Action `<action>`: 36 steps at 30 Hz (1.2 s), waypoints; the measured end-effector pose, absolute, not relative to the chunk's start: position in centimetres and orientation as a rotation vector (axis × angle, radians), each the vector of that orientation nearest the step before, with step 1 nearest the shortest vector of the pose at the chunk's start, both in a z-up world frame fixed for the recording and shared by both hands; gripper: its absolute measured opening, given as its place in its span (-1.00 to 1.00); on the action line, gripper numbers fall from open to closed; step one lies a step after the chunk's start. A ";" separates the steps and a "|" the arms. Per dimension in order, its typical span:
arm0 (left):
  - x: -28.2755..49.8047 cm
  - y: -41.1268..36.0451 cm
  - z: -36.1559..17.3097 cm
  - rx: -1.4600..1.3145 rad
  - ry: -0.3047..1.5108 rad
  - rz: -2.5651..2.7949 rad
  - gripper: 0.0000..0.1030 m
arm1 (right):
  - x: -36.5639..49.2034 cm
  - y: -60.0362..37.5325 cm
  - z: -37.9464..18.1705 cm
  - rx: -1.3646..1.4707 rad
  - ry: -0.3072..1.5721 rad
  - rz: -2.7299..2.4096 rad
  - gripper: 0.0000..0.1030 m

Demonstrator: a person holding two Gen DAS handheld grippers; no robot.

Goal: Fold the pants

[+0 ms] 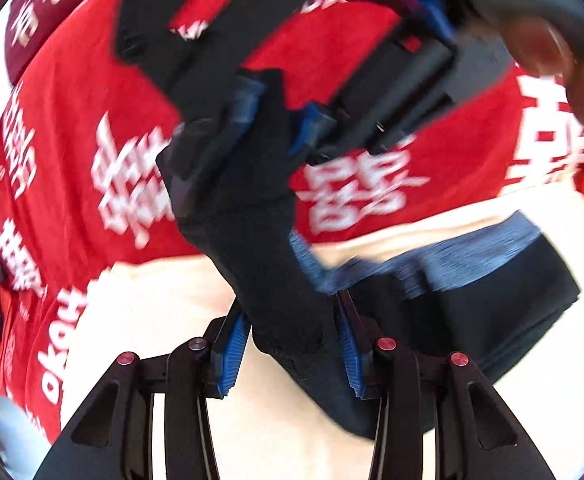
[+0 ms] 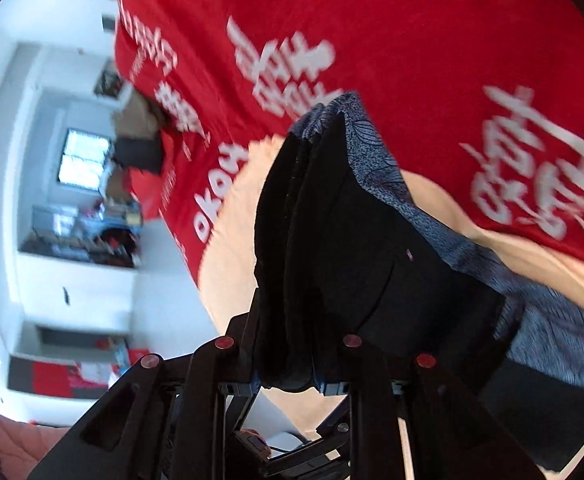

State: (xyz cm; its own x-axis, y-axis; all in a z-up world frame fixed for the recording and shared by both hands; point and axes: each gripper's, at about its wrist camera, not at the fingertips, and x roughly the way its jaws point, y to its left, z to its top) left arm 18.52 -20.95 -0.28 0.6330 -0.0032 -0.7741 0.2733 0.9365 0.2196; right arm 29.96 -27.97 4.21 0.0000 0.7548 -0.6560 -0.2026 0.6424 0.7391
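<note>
The pants (image 1: 275, 280) are black with a blue-grey patterned lining. In the left wrist view a bunched strip of them runs up between my left gripper's (image 1: 292, 352) blue-padded fingers, which stand a little apart around the cloth. The right gripper (image 1: 275, 120) shows above, its blue pads closed on the same strip. In the right wrist view my right gripper (image 2: 292, 356) is shut on a thick folded bundle of the pants (image 2: 352, 248), which hides its fingertips. The rest of the pants (image 1: 492, 300) lies on the cream surface (image 1: 151, 340).
A red cloth with white characters (image 1: 91, 140) covers the far part of the cream surface and shows in the right wrist view (image 2: 412, 60). A white room with a window (image 2: 83, 160) and cluttered shelves lies to the left.
</note>
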 end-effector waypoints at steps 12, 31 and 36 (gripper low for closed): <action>15.5 -37.5 -1.8 0.459 0.886 -0.423 -0.14 | 21.2 -50.8 -0.5 0.830 1.226 0.547 -0.58; 14.2 -37.3 -9.1 0.476 1.206 -0.444 0.53 | 17.2 -54.8 -10.9 0.782 1.377 0.270 -0.38; 16.6 -33.4 -9.2 0.374 1.298 -0.361 0.53 | 16.2 -53.7 -9.8 0.634 1.403 0.132 -0.02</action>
State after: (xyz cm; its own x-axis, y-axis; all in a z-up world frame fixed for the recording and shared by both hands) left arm 16.59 -33.39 -9.23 0.2308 -0.0483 -0.9718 0.4598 0.8856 0.0652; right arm 16.23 -53.66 -9.78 0.1895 0.4484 -0.8735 0.2776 0.8288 0.4858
